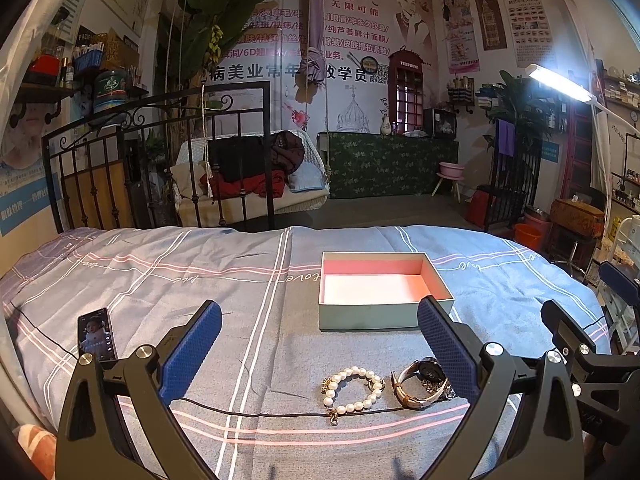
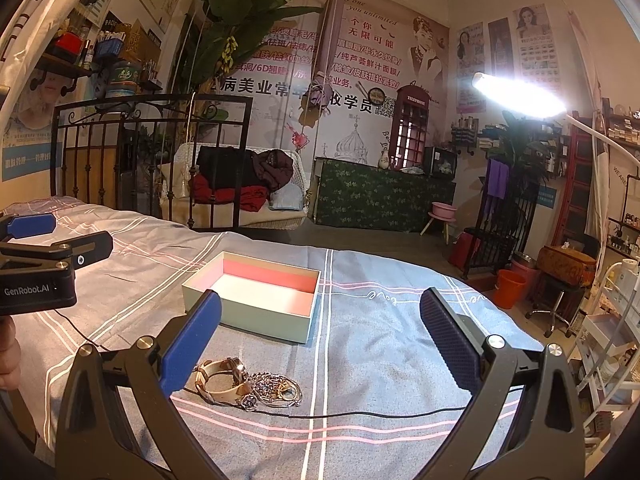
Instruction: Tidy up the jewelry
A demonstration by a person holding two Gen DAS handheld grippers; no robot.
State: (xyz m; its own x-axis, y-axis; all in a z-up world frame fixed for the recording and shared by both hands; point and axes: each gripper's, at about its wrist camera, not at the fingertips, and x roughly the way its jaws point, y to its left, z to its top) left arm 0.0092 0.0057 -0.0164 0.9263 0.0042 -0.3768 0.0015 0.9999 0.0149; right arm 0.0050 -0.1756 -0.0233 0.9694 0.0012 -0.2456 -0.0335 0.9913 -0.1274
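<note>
An open pale green box (image 1: 380, 294) with a pink inside stands empty on the striped bedspread (image 1: 160, 280); the right wrist view shows the same box (image 2: 256, 300). In front of it lie a pearl bracelet (image 1: 352, 390) and a watch (image 1: 422, 384) with a beige strap. The watch (image 2: 222, 380) touches a heap of chains (image 2: 276, 390). My left gripper (image 1: 320, 344) hovers open above the bracelet, holding nothing. My right gripper (image 2: 320, 344) is open just right of the chains, also empty. The pearl bracelet is hidden in the right wrist view.
A phone (image 1: 97, 334) with a lit screen lies at the left on the bed. A thin black cable (image 1: 280, 410) runs across the spread under the jewelry. An iron bed frame (image 1: 160, 152) stands at the far end. A bright lamp (image 2: 520, 94) hangs at the right.
</note>
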